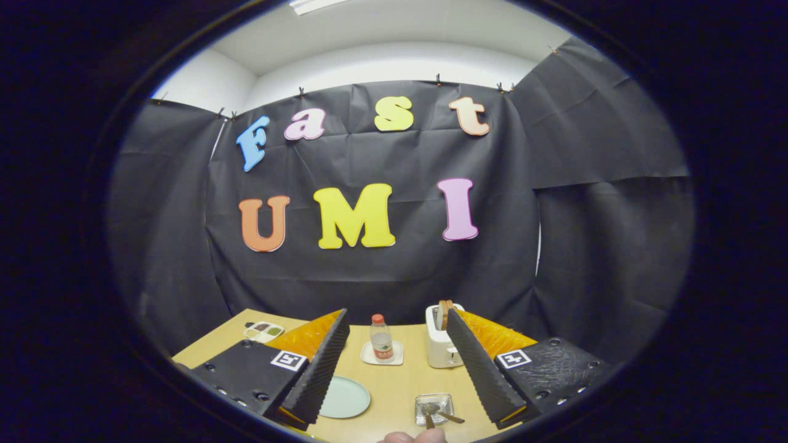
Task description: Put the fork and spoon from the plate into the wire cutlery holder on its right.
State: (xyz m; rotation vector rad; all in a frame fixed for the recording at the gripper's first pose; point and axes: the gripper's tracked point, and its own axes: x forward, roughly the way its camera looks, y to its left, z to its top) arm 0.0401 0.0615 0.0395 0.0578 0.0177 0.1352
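With its two fingers spread wide apart and nothing between them, the gripper (397, 363) hangs released above the table (400, 384), tilted so that much of the view goes to the wall. One finger (320, 369) stands at about eight o'clock and the other finger (483, 369) at about four o'clock from the gap.

Low in the gap, near six o'clock, sits one wire cutlery holder (434, 407), a small square basket. Two handles lean out of it toward the near edge; they look like the fork (429, 420) and the spoon (451, 417), though at this size I cannot tell which is which. Just below them a fingertip (412, 437) of a person shows at the table's near edge.

At about seven o'clock, just beside the left-hand finger, lies one pale round plate (346, 397), bare on the part that shows. Farther out, at twelve o'clock, one small bottle (381, 337) with a red cap stands upright on one white square dish (382, 354). At one o'clock stands one white toaster (442, 341) with something brown in its slot, partly behind the right-hand finger. At ten o'clock, beyond the left-hand finger, lies one small tray (263, 331) with divided sections.

Light wood covers the tabletop. Black cloth hangs behind and to both sides, clipped along its top edge, with a white wall and ceiling above.
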